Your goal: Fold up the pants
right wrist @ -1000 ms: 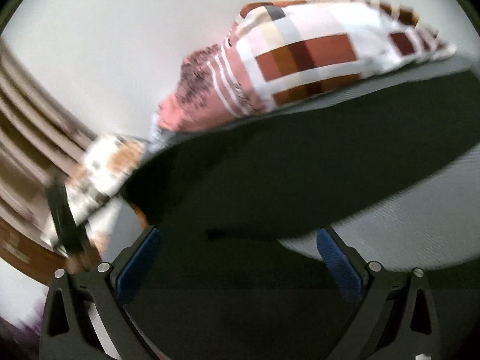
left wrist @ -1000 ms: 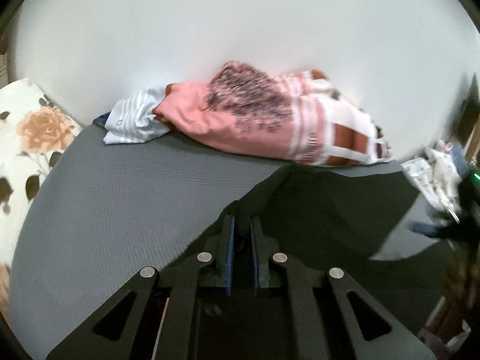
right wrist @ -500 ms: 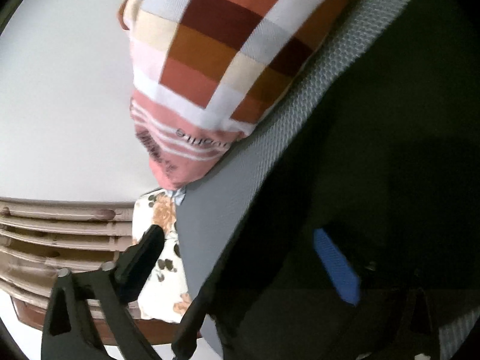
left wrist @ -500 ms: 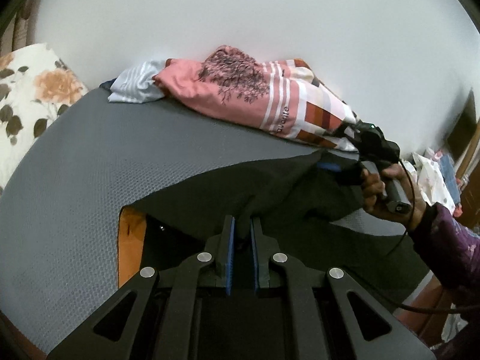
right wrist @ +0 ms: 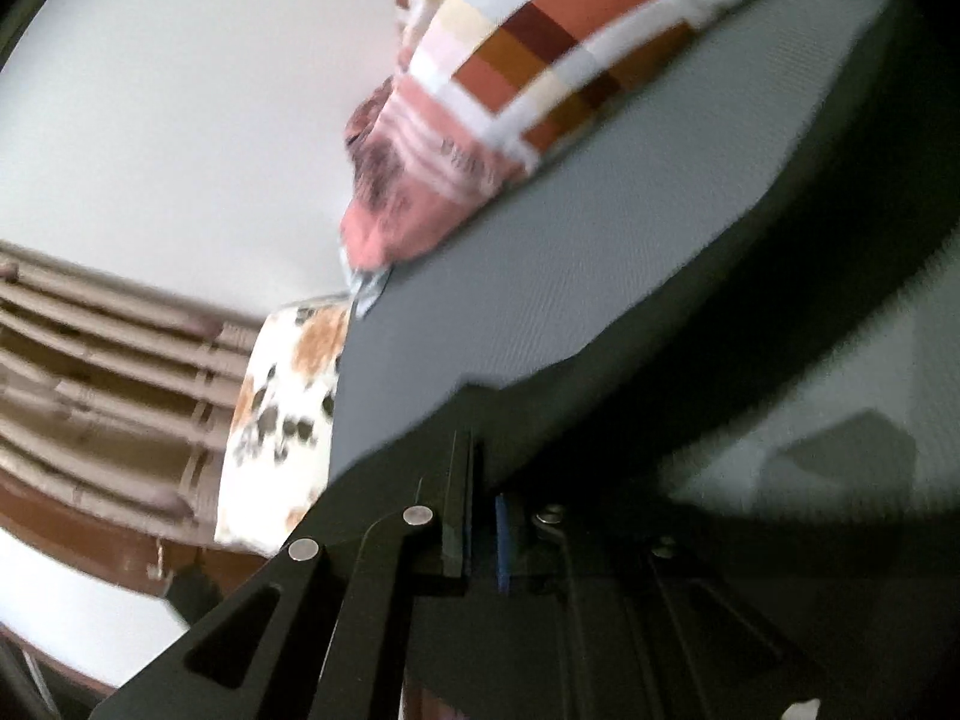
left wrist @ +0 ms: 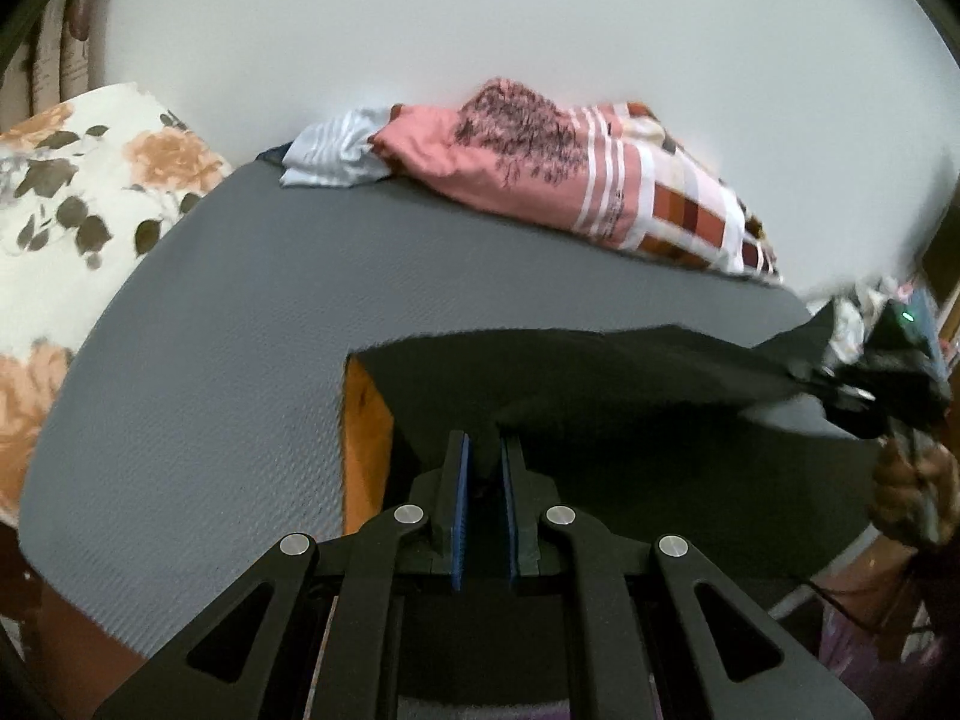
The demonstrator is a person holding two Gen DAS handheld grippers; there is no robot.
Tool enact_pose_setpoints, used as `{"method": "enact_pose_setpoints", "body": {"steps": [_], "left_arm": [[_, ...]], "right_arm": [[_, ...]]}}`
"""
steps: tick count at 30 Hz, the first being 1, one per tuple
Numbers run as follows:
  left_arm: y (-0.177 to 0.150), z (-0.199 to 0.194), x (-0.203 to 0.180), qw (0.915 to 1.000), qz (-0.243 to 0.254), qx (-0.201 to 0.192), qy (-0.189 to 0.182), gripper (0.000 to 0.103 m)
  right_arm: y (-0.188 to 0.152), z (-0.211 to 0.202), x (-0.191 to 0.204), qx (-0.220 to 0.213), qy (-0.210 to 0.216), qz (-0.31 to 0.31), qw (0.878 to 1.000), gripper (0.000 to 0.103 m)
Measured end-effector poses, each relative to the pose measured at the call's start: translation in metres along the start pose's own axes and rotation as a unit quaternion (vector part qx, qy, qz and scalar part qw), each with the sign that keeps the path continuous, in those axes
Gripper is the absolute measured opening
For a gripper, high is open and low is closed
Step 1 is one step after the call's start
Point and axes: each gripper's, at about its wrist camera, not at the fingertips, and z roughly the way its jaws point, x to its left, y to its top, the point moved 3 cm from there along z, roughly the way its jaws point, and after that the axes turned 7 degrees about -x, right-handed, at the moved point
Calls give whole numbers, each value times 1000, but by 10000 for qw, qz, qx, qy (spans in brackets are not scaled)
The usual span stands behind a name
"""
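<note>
Now the dark, near-black pants are seen stretched out across the grey textured mat, held at both ends. The left gripper is clamped tight on the near edge of the fabric, its blue-lined jaws almost touching with cloth pinched between them, just as half a second ago. The change is on the other side: the right gripper, whose jaws were spread wide a moment earlier, is now closed down on the far end of the garment, and in its own view the blue pads are pressed close with dark cloth draped over them. The cloth between the two grips, which sagged and bunched half a second back, is now drawn into a flatter, tauter sheet, lifted slightly off the mat at the right. An orange patch, possibly a lining or a second layer, is exposed at the left corner of the pants. A pink patterned cloth bundle and a pale striped garment are left against the white wall, well apart from the work, and a floral-print cushion is seen at the left. With both ends secured, a fold can probably be carried over next; motion blur in the right view suggests that hand is being moved fast.
</note>
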Motion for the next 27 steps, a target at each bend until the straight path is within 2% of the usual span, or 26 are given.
{"method": "enact_pose_setpoints", "body": {"steps": [3, 4, 10, 15, 20, 24, 26, 27], "left_arm": [[-18, -6, 0, 9996, 163, 190, 97, 10], [-25, -6, 0, 9993, 202, 290, 130, 10], [-55, -10, 5, 9974, 198, 652, 246, 10], [-71, -13, 3, 9956, 381, 799, 321, 10], [-77, -14, 7, 9949, 422, 824, 403, 12], [-81, -12, 13, 9929, 524, 830, 666, 21], [-81, -11, 22, 9922, 426, 848, 805, 31], [-80, -12, 26, 9923, 372, 833, 843, 42]], "right_arm": [[-52, -28, -9, 175, -91, 108, 9997, 7], [-55, -32, -20, 200, -110, 122, 9997, 7], [-128, -34, -60, 687, -367, 489, 9958, 6], [-152, -30, -77, 955, -433, 761, 9916, 6], [-156, -34, -82, 1040, -397, 891, 9898, 6], [-160, -29, -85, 1116, -342, 1025, 9879, 6], [-159, -27, -83, 1110, -304, 1024, 9881, 6], [-159, -28, -83, 1112, -292, 1026, 9881, 6]]}}
